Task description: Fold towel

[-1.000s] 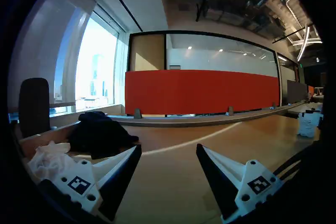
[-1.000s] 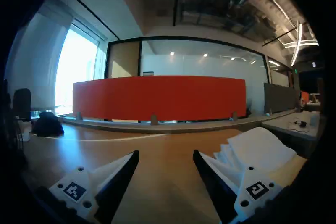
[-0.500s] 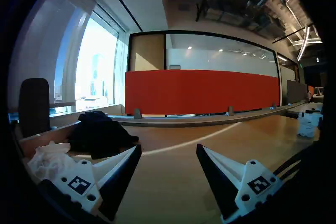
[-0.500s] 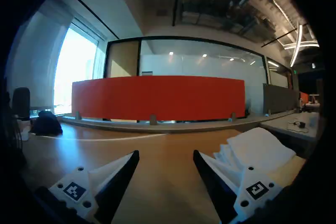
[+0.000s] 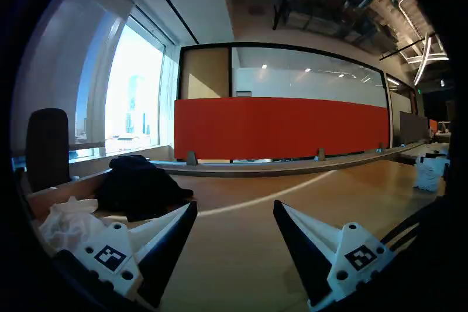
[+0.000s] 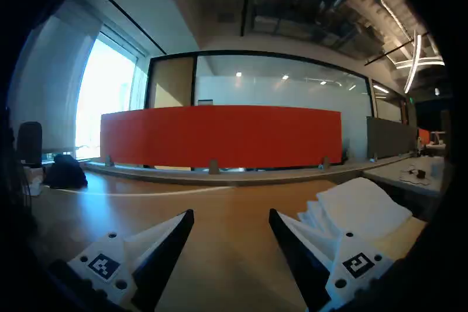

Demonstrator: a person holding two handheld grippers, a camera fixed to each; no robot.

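Well, we've left gripper (image 5: 234,218) and right gripper (image 6: 230,221) spread, empty; folded towel stack (image 6: 365,209) looks done, crumpled towel (image 5: 69,224) on desk (image 5: 245,195) unfolded.

We look from just above the surface (image 5: 234,253) in both views, facing the red partition (image 6: 219,136) (well away); both share it and the window (image 5: 131,101).

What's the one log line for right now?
left gripper: open, empty | right gripper: open, empty | folded white towels: right of right gripper | crumpled white cloth: left of left gripper, untouched
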